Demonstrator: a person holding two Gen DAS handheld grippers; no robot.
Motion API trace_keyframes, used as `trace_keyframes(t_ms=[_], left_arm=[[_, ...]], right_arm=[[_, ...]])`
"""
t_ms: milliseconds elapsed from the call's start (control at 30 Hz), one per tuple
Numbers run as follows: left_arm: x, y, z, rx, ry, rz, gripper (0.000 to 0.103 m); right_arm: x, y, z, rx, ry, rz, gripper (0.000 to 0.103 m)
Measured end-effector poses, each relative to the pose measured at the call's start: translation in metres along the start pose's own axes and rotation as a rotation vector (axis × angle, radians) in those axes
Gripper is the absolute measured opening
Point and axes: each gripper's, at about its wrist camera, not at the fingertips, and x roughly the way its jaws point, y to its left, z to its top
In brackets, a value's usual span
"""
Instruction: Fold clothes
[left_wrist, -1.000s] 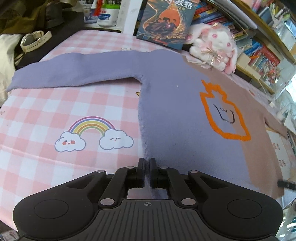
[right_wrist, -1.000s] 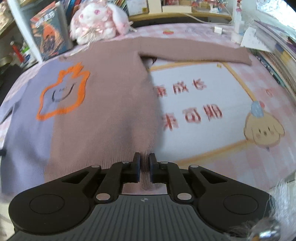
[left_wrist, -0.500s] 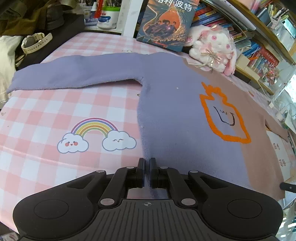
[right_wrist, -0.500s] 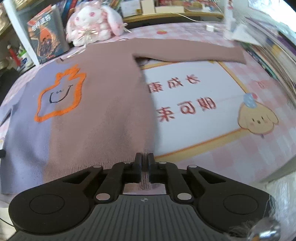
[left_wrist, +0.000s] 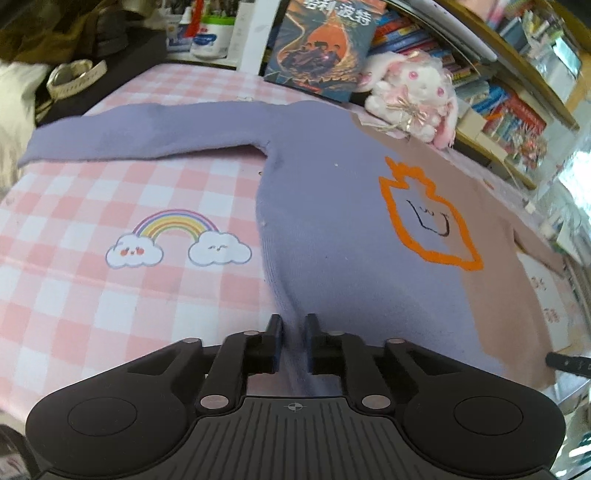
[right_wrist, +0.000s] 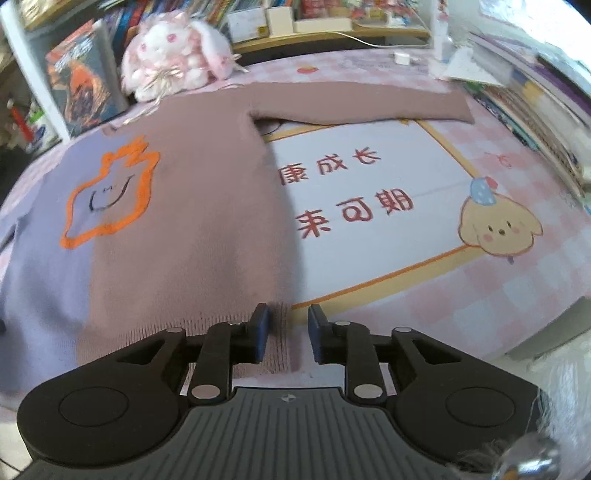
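Lilac-and-mauve knit: the sweater (left_wrist: 332, 221) lies flat and face up on the surface (left_wrist: 110, 314), lilac on my left half, dusty mauve on my right, with an orange outlined figure (left_wrist: 428, 218) across the seam between the two colours.
Sleeves: both are stretched out sideways, the lilac one (left_wrist: 140, 136) to the left, the mauve one (right_wrist: 362, 103) to the right.
Left fingers: my left fingers (left_wrist: 275, 339) pinch the lilac hem at its left corner; the cloth fills the narrow gap between them and runs up in a ridge.
Right fingers: my right fingers (right_wrist: 260, 332) stand spread, with the mauve hem's right corner lying between them; the outer finger is clear of the cloth.
Surface cover: pink check, with a rainbow and two clouds (left_wrist: 173, 240) just beside the sweater's left edge, and a puppy (right_wrist: 498, 225) well to its right.
Far edge: a white and pink plush rabbit (left_wrist: 413, 92) sits at the sweater's neckline, beside an upright book (left_wrist: 317, 48).
Left corner: a pale wristwatch (left_wrist: 75, 75) rests off the checked cloth.
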Motion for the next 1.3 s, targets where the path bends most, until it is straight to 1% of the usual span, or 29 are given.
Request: trace_keyframes(t_ms=[200, 300, 533, 633, 733, 800, 867, 900, 933, 967, 1000, 1033, 1067, 1100, 1133, 1200, 1267, 1300], left_arm=[[0.009, -0.001, 0.010, 0.038, 0.000, 0.006, 0.005], [0.005, 0.000, 0.006, 0.057, 0.006, 0.007, 0.004], [-0.008, 0.010, -0.005, 0.040, 0.032, -0.020, 0.005], [-0.008, 0.010, -0.005, 0.049, 0.026, -0.020, 0.008], [-0.009, 0.010, -0.007, 0.053, 0.003, -0.020, 0.009], [-0.011, 0.007, -0.009, 0.063, -0.007, 0.002, 0.010], [-0.017, 0.002, -0.011, 0.077, -0.026, 0.023, 0.013], [-0.021, -0.002, -0.012, 0.085, -0.042, 0.031, 0.018], [-0.027, -0.007, -0.013, 0.094, -0.063, 0.036, 0.027], [-0.033, -0.012, -0.015, 0.099, -0.081, 0.039, 0.033], [-0.038, -0.016, -0.016, 0.103, -0.098, 0.045, 0.043], [-0.043, -0.021, -0.017, 0.106, -0.114, 0.053, 0.050], [-0.048, -0.027, -0.019, 0.107, -0.128, 0.063, 0.053], [-0.051, -0.032, -0.021, 0.103, -0.138, 0.074, 0.058], [-0.054, -0.036, -0.023, 0.096, -0.143, 0.083, 0.062], [-0.057, -0.046, -0.027, 0.077, -0.144, 0.101, 0.067], [-0.060, -0.056, -0.032, 0.067, -0.145, 0.128, 0.069], [-0.062, -0.061, -0.034, 0.068, -0.142, 0.140, 0.072]], right_arm=[[-0.005, 0.012, -0.010, 0.001, -0.012, -0.016, 0.004], [-0.007, 0.016, -0.014, -0.004, -0.020, -0.027, 0.004], [-0.008, 0.011, -0.014, 0.031, -0.038, -0.042, 0.004], [-0.008, 0.013, -0.015, 0.025, -0.044, -0.051, 0.005], [-0.008, 0.016, -0.015, 0.008, -0.045, -0.064, 0.005], [-0.008, 0.016, -0.015, 0.004, -0.045, -0.069, 0.007], [-0.011, 0.018, -0.015, 0.002, -0.048, -0.077, 0.009], [-0.013, 0.019, -0.016, 0.000, -0.055, -0.078, 0.014], [-0.018, 0.021, -0.017, -0.007, -0.072, -0.076, 0.018], [-0.023, 0.023, -0.017, -0.016, -0.090, -0.071, 0.028], [-0.028, 0.026, -0.018, -0.028, -0.106, -0.068, 0.036], [-0.031, 0.028, -0.018, -0.041, -0.118, -0.064, 0.037], [-0.034, 0.031, -0.018, -0.053, -0.126, -0.059, 0.039], [-0.037, 0.034, -0.018, -0.067, -0.135, -0.054, 0.047], [-0.040, 0.038, -0.017, -0.082, -0.144, -0.049, 0.053], [-0.046, 0.044, -0.017, -0.113, -0.163, -0.039, 0.073], [-0.052, 0.049, -0.017, -0.147, -0.179, -0.027, 0.083], [-0.055, 0.051, -0.018, -0.163, -0.185, -0.023, 0.085]])
